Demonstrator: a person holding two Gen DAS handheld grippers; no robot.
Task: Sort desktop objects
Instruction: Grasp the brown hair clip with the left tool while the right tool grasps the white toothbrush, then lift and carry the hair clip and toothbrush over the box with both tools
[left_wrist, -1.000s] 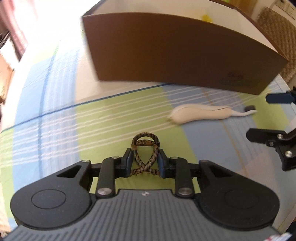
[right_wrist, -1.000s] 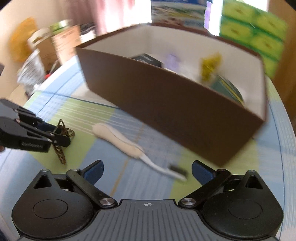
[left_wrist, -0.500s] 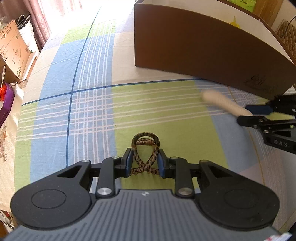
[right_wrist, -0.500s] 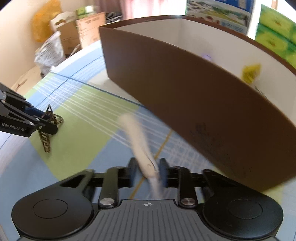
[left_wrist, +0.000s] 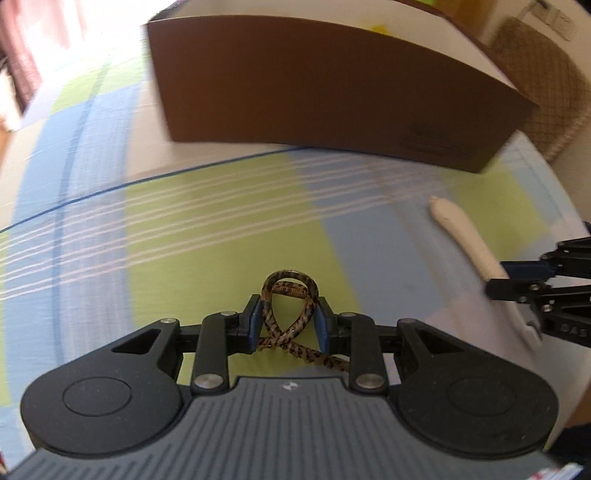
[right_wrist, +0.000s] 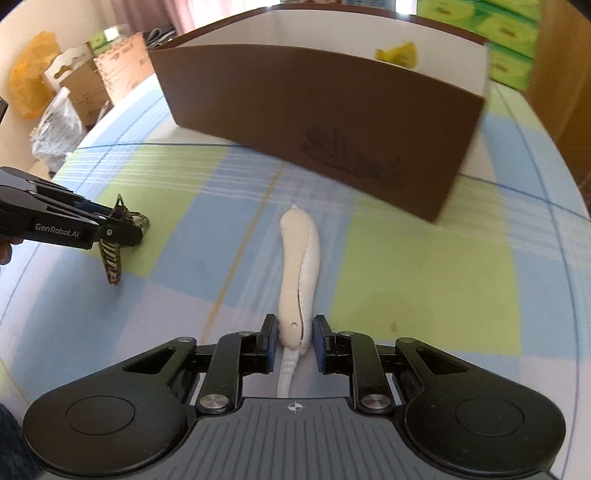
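Left gripper (left_wrist: 289, 322): jaws pinching a leopard-print hair tie (left_wrist: 289, 314), which is twisted into a figure-eight loop. Upper loop stands clear ahead of the blue pads; a loose tail trails back toward the gripper body. In the right wrist view the same gripper (right_wrist: 125, 227) enters from the left edge, the tie (right_wrist: 114, 254) hanging from its tip down to the cloth.

Tabletop (left_wrist: 184, 236) covered in a plaid cloth of green, blue and white blocks.

Centre, far side: a brown cardboard box (right_wrist: 332, 122), open top, pale inner walls, printing on the near face. Something yellow (right_wrist: 397, 55) shows inside near the back wall; too blurred to name.

Right gripper (right_wrist: 294, 338): jaws closed around the lower end of a cream-handled brush (right_wrist: 299, 266). The handle points ahead toward the box, well short of it; a thin white neck runs back beneath the gripper body. Left wrist view shows this gripper (left_wrist: 517, 277) at the right edge, the brush (left_wrist: 461, 232) angled up-left from it.

Beyond the table, left: cartons and plastic bags (right_wrist: 55, 125).
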